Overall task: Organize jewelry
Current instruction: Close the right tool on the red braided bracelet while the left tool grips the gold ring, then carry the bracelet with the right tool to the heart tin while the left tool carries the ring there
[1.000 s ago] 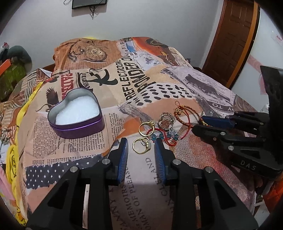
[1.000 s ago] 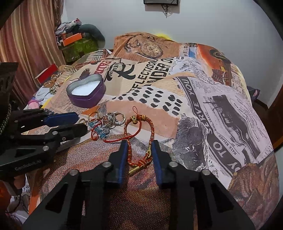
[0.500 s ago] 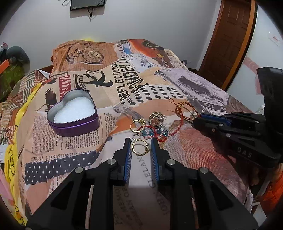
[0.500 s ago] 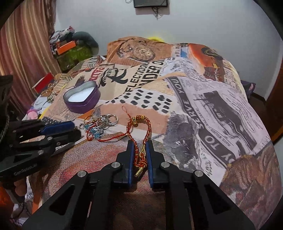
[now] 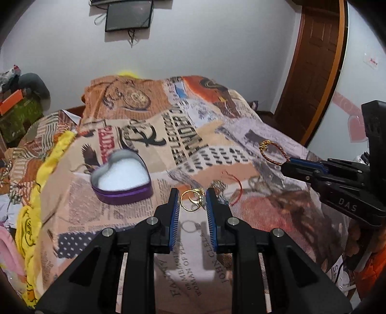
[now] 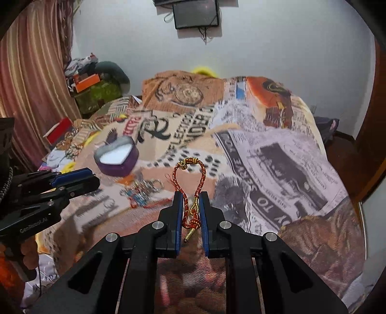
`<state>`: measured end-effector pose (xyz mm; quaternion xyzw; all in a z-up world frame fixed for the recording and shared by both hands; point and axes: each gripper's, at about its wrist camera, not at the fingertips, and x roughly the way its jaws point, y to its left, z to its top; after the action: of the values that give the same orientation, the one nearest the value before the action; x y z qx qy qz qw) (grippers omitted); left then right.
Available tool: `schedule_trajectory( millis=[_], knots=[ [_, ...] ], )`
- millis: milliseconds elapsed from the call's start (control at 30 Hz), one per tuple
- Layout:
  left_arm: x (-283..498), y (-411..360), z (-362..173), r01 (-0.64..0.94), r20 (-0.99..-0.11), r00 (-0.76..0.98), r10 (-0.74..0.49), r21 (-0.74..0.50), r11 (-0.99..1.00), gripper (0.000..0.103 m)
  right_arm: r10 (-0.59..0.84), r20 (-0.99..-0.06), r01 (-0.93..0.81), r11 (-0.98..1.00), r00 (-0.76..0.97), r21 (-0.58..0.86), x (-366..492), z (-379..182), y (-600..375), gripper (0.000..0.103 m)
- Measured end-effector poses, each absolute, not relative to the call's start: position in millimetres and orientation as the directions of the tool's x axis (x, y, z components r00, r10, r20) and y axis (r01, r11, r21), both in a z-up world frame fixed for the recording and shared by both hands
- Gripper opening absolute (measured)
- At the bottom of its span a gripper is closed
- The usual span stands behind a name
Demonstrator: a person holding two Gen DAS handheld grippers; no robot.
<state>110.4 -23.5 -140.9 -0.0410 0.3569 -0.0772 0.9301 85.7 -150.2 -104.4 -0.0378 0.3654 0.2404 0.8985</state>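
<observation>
"DAS" lettering on right gripper (image 5: 287, 164)

Ahead of the tongs we see a bed under a newsprint-patterned bedspread (image 5: 183, 135) in orange, cream and grey. On the white wall beyond its far end hangs a dark framed screen (image 5: 129, 15) with a cable dangling below it. Far to the right of the tongs we see a brown wooden door (image 5: 316, 62). Far to the left hangs a striped curtain (image 6: 31, 79), and beside it we make out an orange box (image 6: 86, 81) on a green pile.
</observation>
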Motion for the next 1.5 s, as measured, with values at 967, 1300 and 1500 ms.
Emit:
schedule_trajectory(
  millis=[967,1300,1500],
  knots=[
    [117.2,82.1,-107.6,-0.048,-0.554,0.831,-0.041,-0.145,0.988,0.021,0.551,-0.601,-0.621,0.776,0.579,0.112,99.4,-72.0,-34.2,0.012],
    [144.6,96.2,-140.5,-0.031,-0.625,0.776,-0.088,-0.176,0.984,0.021,0.546,-0.674,-0.649,0.750,0.497,0.129,128.9,-89.4,-5.3,0.012],
    [165.5,99.8,-163.7,-0.001,-0.671,0.727,-0.148,-0.216,0.976,0.021,0.530,-0.725,-0.653,0.743,0.440,0.146,142.9,-108.7,7.2,0.012]
  ],
)
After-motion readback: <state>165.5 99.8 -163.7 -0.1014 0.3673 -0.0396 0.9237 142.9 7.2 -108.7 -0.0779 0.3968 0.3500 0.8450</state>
